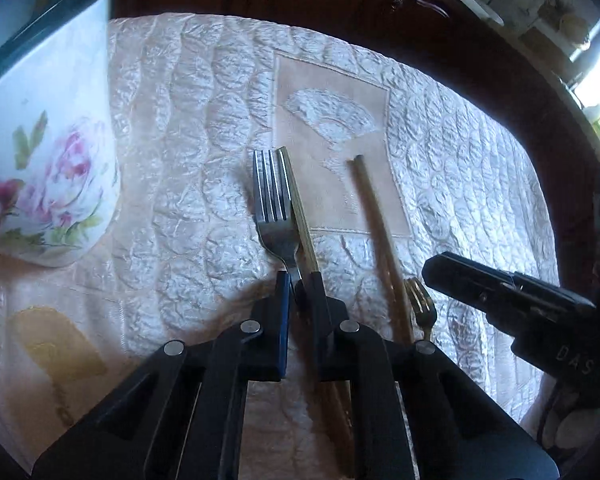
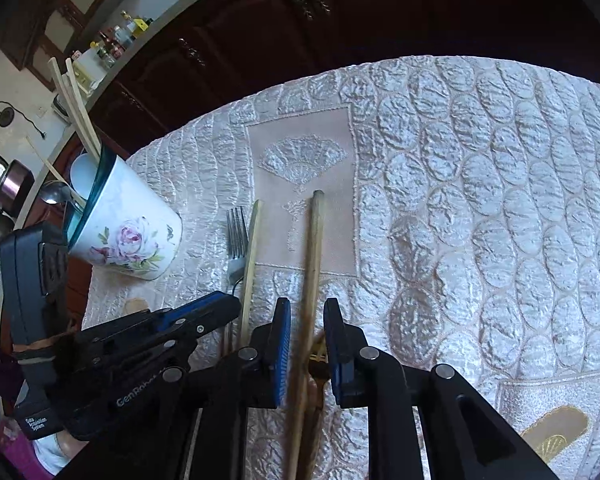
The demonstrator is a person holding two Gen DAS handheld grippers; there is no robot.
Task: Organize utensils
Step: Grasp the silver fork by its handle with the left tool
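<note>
The left gripper (image 1: 300, 280) is clamped on the silver fork (image 1: 274, 200) and a chopstick (image 1: 298, 208) (both lying together). The right gripper (image 2: 307, 312) stands apart, straddling another chopstick (image 2: 314, 248) right of them.

A silver fork (image 1: 273, 204) lies flat beside two wooden chopsticks (image 1: 298, 216) and a gold fork (image 1: 420, 308).

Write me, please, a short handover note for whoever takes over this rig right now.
Left gripper: shut on the silver fork at its neck; a chopstick lies against it, and whether that is pinched too is unclear.
Right gripper: open, straddling the second chopstick and the gold fork, both on the tablecloth.
Done: the floral cup holds stored chopsticks and a spoon.
Left: presumably both forks and both loose chopsticks into the cup.
</note>
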